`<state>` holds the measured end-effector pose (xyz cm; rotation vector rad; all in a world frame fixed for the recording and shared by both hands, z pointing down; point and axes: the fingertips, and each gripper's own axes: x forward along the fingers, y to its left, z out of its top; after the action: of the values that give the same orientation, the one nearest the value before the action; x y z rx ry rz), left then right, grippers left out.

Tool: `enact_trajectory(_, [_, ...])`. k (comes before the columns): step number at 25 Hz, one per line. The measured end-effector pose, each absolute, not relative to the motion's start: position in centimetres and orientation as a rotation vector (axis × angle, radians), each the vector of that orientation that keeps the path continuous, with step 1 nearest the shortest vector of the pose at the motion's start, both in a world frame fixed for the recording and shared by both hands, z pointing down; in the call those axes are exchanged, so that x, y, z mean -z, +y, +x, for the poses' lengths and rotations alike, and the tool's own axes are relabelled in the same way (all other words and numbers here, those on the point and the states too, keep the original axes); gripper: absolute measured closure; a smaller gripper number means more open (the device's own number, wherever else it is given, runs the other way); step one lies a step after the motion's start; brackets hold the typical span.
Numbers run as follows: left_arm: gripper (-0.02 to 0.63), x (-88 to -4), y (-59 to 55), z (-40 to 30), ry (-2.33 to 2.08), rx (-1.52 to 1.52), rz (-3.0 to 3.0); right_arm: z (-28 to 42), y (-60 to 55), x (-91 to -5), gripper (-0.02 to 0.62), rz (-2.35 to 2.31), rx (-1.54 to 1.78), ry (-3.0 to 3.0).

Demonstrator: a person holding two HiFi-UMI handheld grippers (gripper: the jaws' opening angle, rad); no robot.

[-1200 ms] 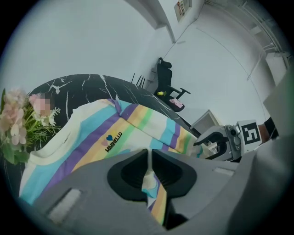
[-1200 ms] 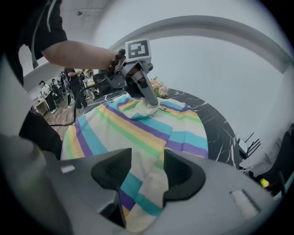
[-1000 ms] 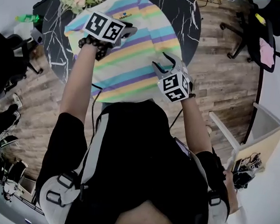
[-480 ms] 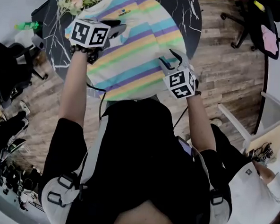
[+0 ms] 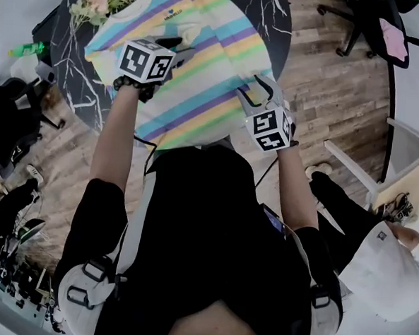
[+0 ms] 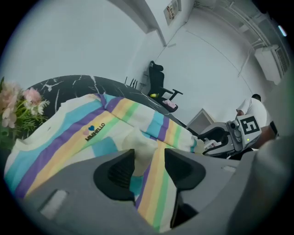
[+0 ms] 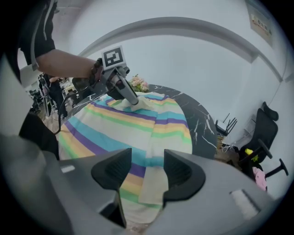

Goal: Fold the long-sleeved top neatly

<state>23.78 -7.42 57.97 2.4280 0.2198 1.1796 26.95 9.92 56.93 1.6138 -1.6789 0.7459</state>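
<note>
Place: an office-like workroom, indoors
Landmark: round black marble-patterned table (image 5: 281,19)
Floor: wood planks (image 5: 328,85) all round the table
Seating: black swivel office chair (image 5: 377,28) on a star base, just beyond the table's right side
Walls: plain white (image 6: 69,41) behind the table, with an air-conditioning unit (image 6: 268,62) high up
Decoration: bunch of pink flowers (image 5: 99,1) at the table's far left rim
Clutter: cables and gear (image 5: 11,286) on the floor, well off the table's near left
</note>
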Motion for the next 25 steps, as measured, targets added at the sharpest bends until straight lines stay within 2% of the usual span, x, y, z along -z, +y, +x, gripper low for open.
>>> enact_trajectory(9, [0.390,-57.9,-0.2,27.6,0.418,-1.253,2.493,30.5,16.8,-58.8,0.374,1.654,-0.866,-1.552])
enact_trajectory(18, [0.393,-57.8,5.0,26.6,0.458,-1.234,2.408,27.7,15.9,-61.1,0.374,1.471,-0.775,-1.624])
enact_trajectory(20, [0.396,-57.7,5.4,26.0,0.459,-1.243,2.404,27.9,16.0,-61.8,0.410,1.434,-0.777,-1.601])
enact_trajectory(21, [0.396,-57.6,5.4,25.8,0.459,-1.248,2.407,28.1,16.0,-61.8,0.454,1.433,-0.774,-1.595])
enact_trajectory(22, [0.397,-57.5,5.3,25.5,0.457,-1.253,2.410,28.3,15.9,-61.7,0.537,1.436,-0.773,-1.594])
enact_trajectory(25, [0.403,-57.1,5.1,24.3,0.445,-1.250,2.414,28.3,15.8,-60.9,0.555,1.433,-0.794,-1.608])
